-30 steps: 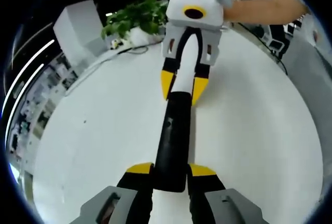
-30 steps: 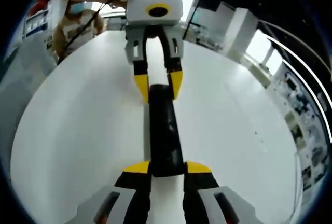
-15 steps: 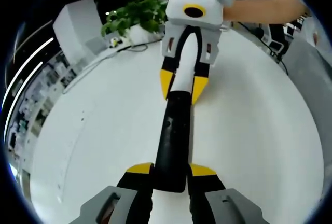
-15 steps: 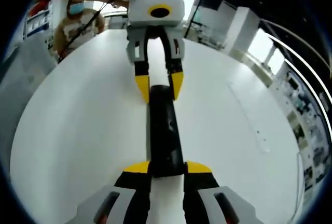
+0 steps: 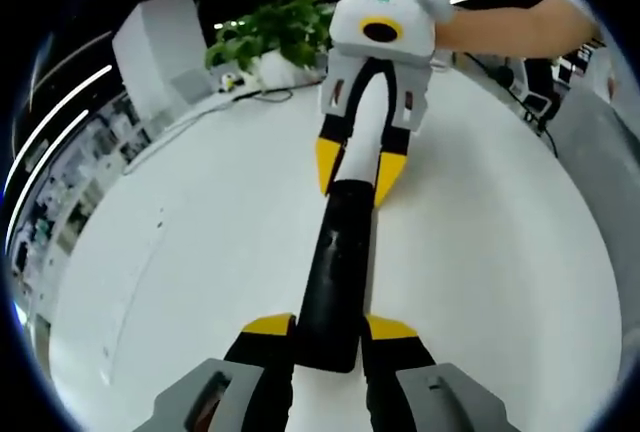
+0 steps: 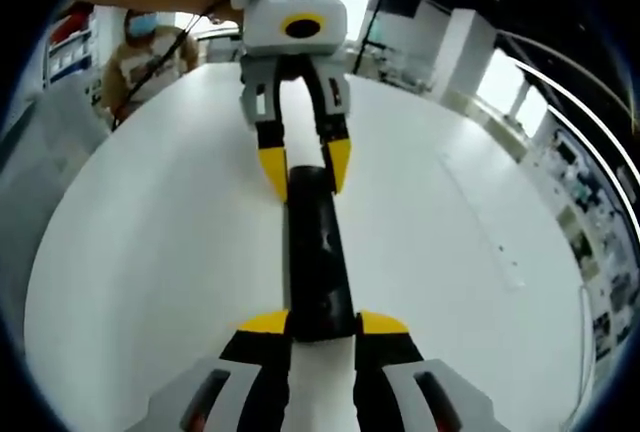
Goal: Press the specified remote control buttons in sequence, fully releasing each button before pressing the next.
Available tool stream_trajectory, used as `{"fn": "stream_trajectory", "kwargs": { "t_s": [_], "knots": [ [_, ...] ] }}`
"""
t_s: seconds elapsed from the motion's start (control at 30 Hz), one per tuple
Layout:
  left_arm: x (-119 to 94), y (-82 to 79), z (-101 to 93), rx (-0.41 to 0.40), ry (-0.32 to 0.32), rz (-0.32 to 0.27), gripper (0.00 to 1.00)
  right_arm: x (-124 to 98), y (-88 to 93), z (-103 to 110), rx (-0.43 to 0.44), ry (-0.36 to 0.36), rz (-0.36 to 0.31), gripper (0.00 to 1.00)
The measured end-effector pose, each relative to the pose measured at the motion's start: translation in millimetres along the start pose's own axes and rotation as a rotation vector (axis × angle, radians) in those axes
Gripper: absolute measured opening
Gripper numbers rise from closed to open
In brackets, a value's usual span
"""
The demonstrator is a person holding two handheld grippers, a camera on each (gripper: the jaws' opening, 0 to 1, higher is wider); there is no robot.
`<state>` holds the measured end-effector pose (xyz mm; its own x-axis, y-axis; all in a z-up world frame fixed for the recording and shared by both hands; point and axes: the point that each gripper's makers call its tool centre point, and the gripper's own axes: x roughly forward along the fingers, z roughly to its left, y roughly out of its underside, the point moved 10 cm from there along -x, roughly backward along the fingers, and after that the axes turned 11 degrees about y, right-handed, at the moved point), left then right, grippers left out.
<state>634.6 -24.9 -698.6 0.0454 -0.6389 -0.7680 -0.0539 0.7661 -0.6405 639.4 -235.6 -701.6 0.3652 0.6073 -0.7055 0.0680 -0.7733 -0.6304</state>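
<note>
Remote [image 5: 340,262] held at both ends over mid-table, no press visible.
Left gripper [image 5: 330,337] clamps the black end, right gripper [image 6: 320,332] clamps the other end; both grasping. White table [image 5: 180,252] below. Judgement: button sequence apparently not started, all presses left.

The remote control [image 5: 338,272] is half black and half white, black at the end between the left gripper [image 5: 330,328] and white at the end between the right gripper [image 5: 360,165]. Both grippers have yellow-tipped fingers [image 5: 268,325] on black and grey bodies; seen from the right gripper view, the left gripper [image 6: 300,166] has a white housing with a yellow ring round a dark disc. The bench [image 5: 200,242] is plain white, and a plant [image 5: 265,37] beyond it is green.
</note>
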Motion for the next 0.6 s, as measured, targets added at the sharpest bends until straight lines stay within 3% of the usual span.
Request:
{"fn": "stream_trajectory", "kwargs": {
  "t_s": [0.6],
  "knots": [
    [0.7,3.7,1.9,-0.030,0.008,-0.020,0.25,0.9,0.2,-1.2,0.013,-0.007,0.011,0.21]
  ]
}}
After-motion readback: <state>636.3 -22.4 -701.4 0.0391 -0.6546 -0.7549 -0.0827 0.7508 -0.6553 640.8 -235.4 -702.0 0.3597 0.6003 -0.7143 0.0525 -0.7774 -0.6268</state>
